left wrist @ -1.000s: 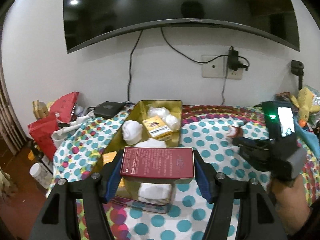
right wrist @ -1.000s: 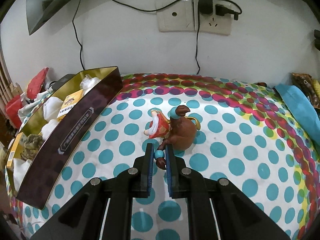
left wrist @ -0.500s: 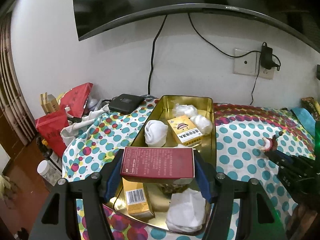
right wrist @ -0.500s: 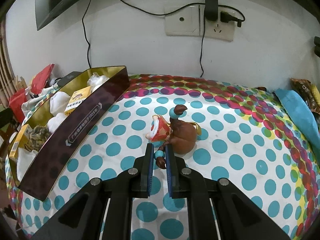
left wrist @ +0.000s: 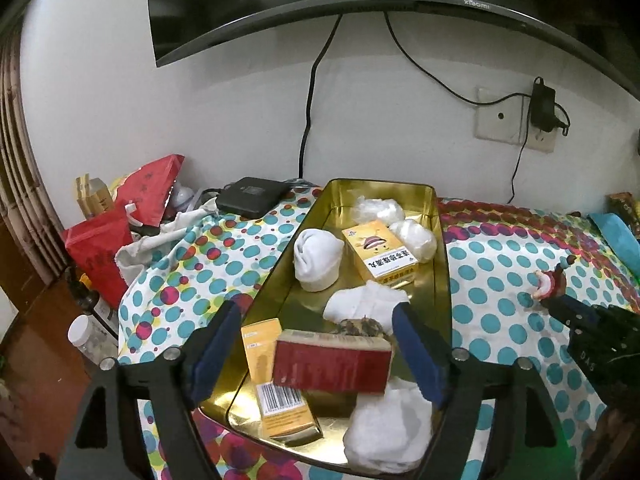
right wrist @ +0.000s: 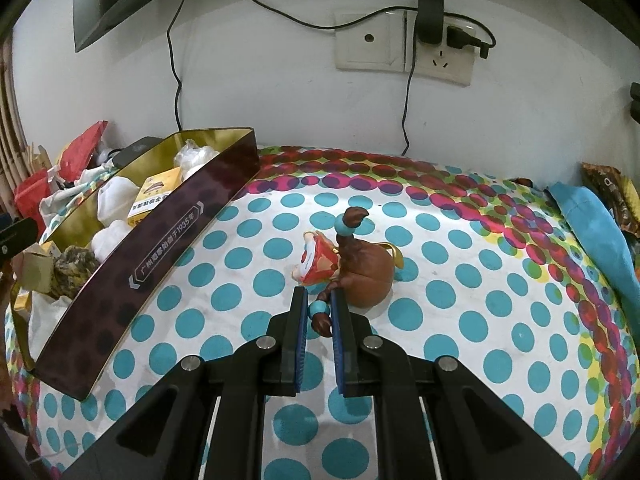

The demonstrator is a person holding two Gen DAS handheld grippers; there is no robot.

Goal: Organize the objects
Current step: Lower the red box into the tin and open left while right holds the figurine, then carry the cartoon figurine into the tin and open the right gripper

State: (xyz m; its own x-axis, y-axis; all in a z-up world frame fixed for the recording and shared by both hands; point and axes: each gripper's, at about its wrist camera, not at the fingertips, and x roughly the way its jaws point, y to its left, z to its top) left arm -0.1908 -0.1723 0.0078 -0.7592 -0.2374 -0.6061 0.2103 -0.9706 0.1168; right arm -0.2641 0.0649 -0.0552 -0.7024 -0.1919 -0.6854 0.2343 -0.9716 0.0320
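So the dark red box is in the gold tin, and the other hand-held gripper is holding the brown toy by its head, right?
Not by its head. In the right wrist view the right hand-held gripper pinches the brown toy figure by a thin limb with a blue band. The dark red rectangular box is in the gold metal tin, let go by the left hand-held gripper.

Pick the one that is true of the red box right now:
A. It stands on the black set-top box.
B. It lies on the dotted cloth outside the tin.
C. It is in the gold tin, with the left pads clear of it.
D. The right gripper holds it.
C: the red box sits in the gold tin, among its contents, with a gap to each pad of the left gripper, whose jaws have just been opening.
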